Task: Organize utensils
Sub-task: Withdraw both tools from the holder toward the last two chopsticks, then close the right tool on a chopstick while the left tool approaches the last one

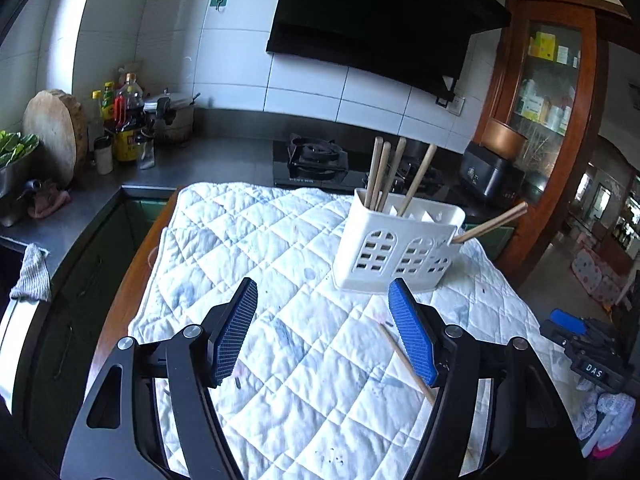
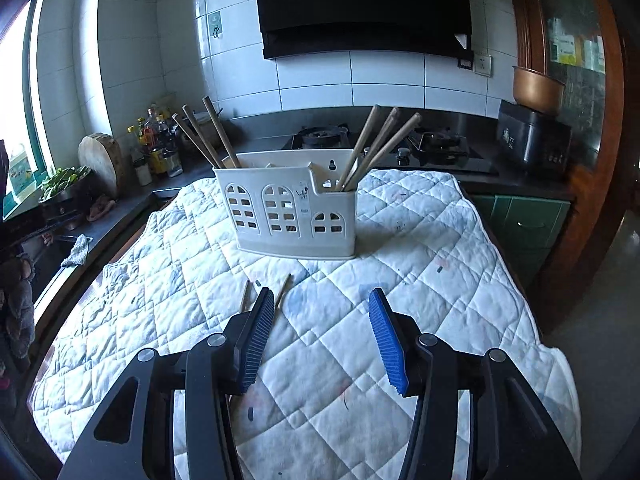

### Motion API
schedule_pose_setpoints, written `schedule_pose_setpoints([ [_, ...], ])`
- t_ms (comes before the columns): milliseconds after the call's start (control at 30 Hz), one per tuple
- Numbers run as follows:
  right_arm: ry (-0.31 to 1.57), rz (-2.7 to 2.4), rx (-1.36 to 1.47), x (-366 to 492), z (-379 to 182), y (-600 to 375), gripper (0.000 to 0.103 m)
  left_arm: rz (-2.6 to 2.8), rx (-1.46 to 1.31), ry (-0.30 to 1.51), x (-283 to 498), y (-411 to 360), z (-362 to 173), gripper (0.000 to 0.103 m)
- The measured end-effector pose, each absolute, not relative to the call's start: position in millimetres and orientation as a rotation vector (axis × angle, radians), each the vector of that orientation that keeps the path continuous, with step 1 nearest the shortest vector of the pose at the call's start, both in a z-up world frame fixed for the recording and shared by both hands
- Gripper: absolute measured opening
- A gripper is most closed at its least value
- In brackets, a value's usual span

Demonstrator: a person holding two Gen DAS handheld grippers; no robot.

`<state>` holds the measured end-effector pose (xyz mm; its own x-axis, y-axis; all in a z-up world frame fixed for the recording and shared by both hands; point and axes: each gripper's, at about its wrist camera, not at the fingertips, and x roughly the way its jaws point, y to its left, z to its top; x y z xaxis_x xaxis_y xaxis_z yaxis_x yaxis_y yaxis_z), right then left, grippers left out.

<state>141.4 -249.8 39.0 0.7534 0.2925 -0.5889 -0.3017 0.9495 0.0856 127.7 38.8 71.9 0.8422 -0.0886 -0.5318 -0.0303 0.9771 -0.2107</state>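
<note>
Left wrist view: left hand-held gripper (image 1: pixel 323 334) has jaws apart, nothing between the pads, hovering over the quilted cloth (image 1: pixel 248 248) on the table. White utensil holder (image 1: pixel 394 246) stands upright ahead and to the right, several wooden chopsticks in its compartments. One loose chopstick (image 1: pixel 406 362) lies flat on the cloth, just beside and partly under the right-side finger.

Right wrist view: right hand-held gripper (image 2: pixel 316 334) also apart and empty. Holder (image 2: pixel 294 210) ahead, chopsticks in its left and right compartments. Two loose chopsticks (image 2: pixel 282 290) lie on the cloth between holder and gripper, near the left-side pad.

Step in hand, likely: pick up a loose chopstick from the cloth. To do it well: turn the jaws across the stick, not along it; straddle near its middle; press lightly into the soft cloth so the pads get under the thin shaft. Close fully, since it is thin. Risk: grabbing cloth folds or both sticks together.
</note>
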Motion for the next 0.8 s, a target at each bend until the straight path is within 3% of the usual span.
schedule_pose_setpoints([
  [333,0.691,0.315,0.046,118.1,14.1,-273.2,0.048,-0.06,-0.237,0.69,86.2,-11.0,3.0,0.068],
  [800,0.699,0.34,0.108,97.4,1.8,-290.1,0.048,-0.193,-0.074,0.804,51.6,-123.9,-53.5,0.068],
])
